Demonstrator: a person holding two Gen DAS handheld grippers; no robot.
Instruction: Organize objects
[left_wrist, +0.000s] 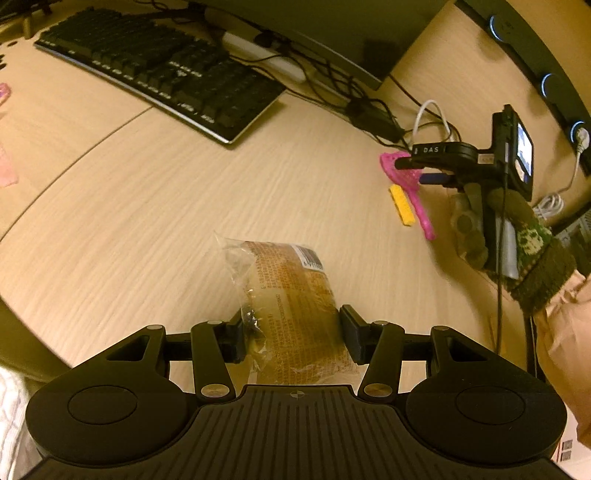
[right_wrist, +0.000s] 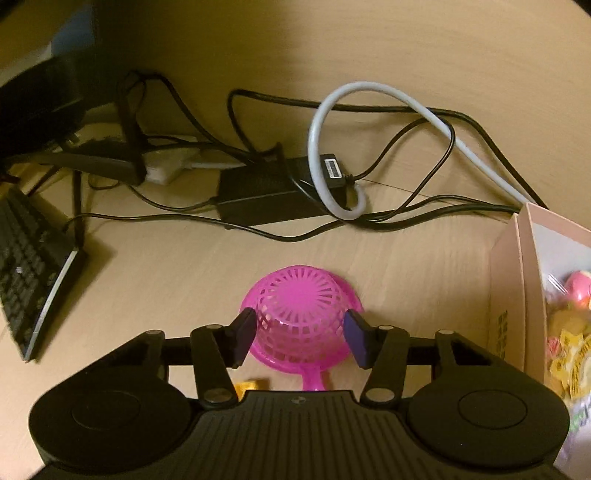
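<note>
My left gripper (left_wrist: 293, 334) is shut on a wrapped bread packet (left_wrist: 291, 295) and holds it over the wooden desk (left_wrist: 184, 192). In the left wrist view my right gripper (left_wrist: 410, 170) is at the far right, over a pink plastic strainer (left_wrist: 402, 177) that lies upside down beside a yellow block (left_wrist: 402, 205). In the right wrist view the right gripper (right_wrist: 301, 339) is open, its fingers on either side of the strainer's basket (right_wrist: 301, 295), not clearly touching it. The strainer's handle and the yellow block (right_wrist: 251, 386) sit partly hidden under the gripper.
A black keyboard (left_wrist: 162, 70) lies at the far left of the desk. A power brick (right_wrist: 269, 190) and tangled cables (right_wrist: 369, 147) lie behind the strainer. A cardboard box (right_wrist: 524, 295) with snack packets stands at the right. A power strip (left_wrist: 269, 55) sits behind the keyboard.
</note>
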